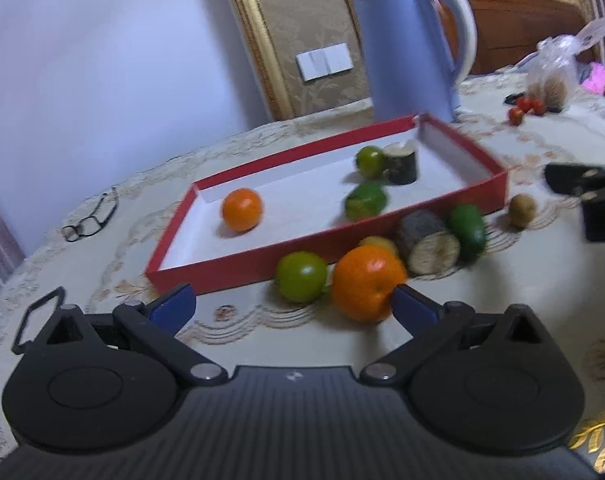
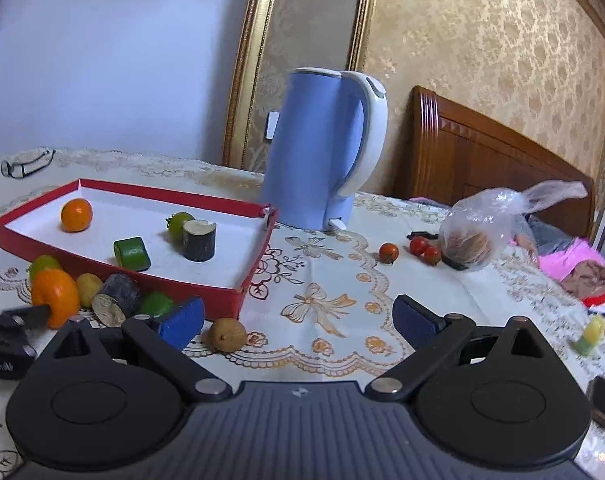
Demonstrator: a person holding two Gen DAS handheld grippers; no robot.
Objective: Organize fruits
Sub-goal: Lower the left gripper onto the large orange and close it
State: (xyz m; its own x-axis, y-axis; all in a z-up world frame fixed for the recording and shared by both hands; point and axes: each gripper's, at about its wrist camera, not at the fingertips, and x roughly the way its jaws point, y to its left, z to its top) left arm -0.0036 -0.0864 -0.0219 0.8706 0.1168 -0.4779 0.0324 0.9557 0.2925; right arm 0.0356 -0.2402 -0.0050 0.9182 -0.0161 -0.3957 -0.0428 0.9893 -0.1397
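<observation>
A red tray (image 1: 238,270) (image 2: 222,300) with a white floor holds an orange (image 1: 241,210), two green fruits and a dark cylinder (image 1: 400,163). In front of the tray lie a large orange (image 1: 366,284) (image 2: 56,296), a green round fruit (image 1: 301,276), a log-like cylinder (image 1: 428,246), a green oval fruit (image 1: 467,227) and a brown kiwi (image 1: 522,210) (image 2: 227,334). My left gripper (image 1: 294,306) is open, its right pad just in front of the large orange. My right gripper (image 2: 298,320) stands open, with the kiwi lying near its left pad, untouched.
A blue kettle (image 2: 318,152) stands behind the tray's right end. Glasses (image 1: 90,220) lie at the far left. Cherry tomatoes (image 2: 418,246) and a plastic bag (image 2: 478,228) sit to the right, with clothes beyond. A patterned cloth covers the table.
</observation>
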